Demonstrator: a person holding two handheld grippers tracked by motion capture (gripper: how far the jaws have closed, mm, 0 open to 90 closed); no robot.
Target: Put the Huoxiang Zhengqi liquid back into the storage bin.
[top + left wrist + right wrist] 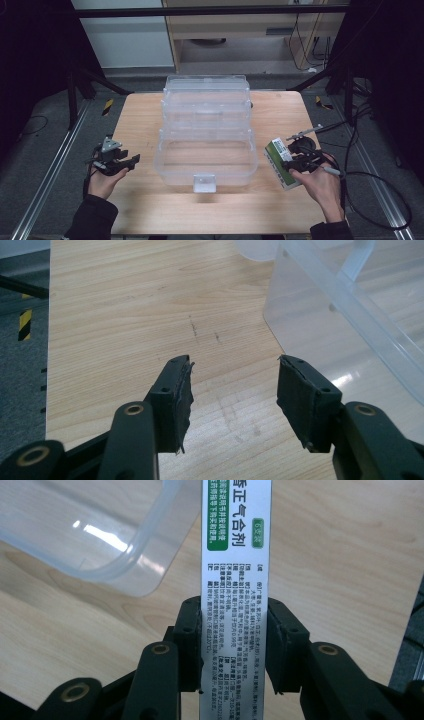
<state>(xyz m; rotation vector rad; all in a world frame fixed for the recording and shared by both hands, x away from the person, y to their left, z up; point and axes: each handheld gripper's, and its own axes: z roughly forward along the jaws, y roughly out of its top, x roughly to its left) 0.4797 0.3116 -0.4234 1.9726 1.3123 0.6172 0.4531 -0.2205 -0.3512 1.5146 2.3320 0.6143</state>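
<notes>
A clear plastic storage box (206, 145) stands open in the middle of the wooden table (140, 120), its tiers stepped back and its front latch toward me. To its right, my right gripper (295, 165) is shut on a white and green medicine box (280, 161), held just above the table; the right gripper view has both pads pressing the sides of the medicine box (235, 580). My left gripper (127, 161) hovers at the box's left with its jaws open. Nothing lies between the left gripper (234, 390) pads, only bare wood.
The clear box's corner (345, 315) is close on the right in the left gripper view. A curved rim of the clear box (125, 565) lies left of the held carton. Metal rails (45, 180) and cables (380, 200) run along the table's sides.
</notes>
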